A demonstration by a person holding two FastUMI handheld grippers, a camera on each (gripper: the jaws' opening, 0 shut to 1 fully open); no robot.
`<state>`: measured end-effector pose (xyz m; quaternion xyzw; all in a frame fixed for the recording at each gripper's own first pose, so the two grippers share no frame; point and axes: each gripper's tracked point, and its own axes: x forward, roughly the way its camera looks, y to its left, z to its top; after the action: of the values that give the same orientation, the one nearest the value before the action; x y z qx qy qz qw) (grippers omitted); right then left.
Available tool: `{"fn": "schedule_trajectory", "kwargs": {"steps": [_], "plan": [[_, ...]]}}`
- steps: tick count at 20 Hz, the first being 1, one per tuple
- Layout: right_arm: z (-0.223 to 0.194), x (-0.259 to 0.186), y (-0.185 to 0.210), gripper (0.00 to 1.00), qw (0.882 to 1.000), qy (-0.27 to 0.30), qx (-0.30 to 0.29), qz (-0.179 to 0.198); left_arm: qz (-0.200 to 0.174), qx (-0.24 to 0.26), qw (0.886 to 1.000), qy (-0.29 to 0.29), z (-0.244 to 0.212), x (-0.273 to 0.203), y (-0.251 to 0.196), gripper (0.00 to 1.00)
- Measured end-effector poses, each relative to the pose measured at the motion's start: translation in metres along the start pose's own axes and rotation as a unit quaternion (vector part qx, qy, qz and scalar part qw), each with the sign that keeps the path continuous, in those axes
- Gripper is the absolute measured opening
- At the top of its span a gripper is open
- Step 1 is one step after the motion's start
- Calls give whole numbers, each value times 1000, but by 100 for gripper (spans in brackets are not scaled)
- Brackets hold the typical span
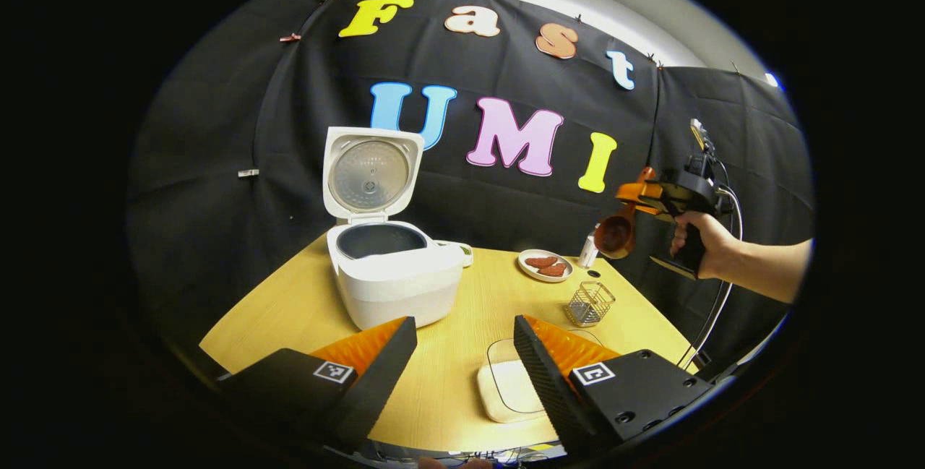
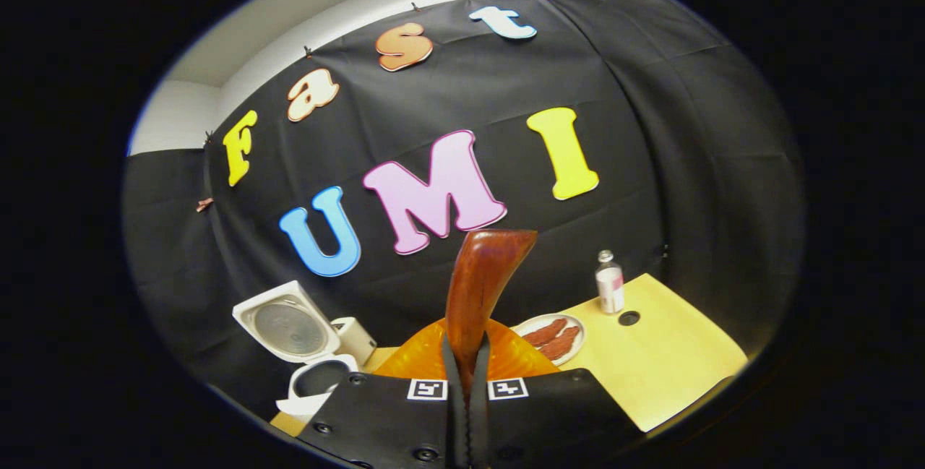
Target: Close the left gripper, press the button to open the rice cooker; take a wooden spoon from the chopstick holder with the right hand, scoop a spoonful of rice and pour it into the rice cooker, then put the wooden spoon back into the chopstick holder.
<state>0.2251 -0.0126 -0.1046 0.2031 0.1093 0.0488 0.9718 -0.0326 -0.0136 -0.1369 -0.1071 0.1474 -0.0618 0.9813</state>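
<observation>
The right gripper (image 2: 463, 389) clamps the wooden spoon (image 2: 477, 288), raised at the rice cooker's (image 1: 394, 274) three o'clock. The left gripper (image 1: 462, 353) hangs with fingers apart.

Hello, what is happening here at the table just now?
A person works with two handheld tools. The right tool is shut on a wooden spoon, held up in the air above the table. The rice cooker stands with its lid up. The left tool hangs open, holding nothing.

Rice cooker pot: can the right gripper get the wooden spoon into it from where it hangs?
Probably yes: the rice cooker lid stands open, and nothing lies between it and the right gripper holding the wooden spoon.
</observation>
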Motion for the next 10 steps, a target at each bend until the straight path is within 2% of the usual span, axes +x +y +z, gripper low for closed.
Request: {"fn": "schedule_trajectory", "kwargs": {"steps": [1,2,6,10], "plan": [[-6,6,-21,1,1000,3,-8,-13,3,2,1000,2,-1,1,-3,94],[-14,13,-39,6,1000,9,-11,-23,5,7,1000,4,0,2,-6,94],[-57,45,-92,6,998,37,-5,-50,20,16,1000,18,-5,11,-14,94],[-109,64,-117,7,996,66,15,-58,39,26,999,25,-8,20,-22,94]]}}
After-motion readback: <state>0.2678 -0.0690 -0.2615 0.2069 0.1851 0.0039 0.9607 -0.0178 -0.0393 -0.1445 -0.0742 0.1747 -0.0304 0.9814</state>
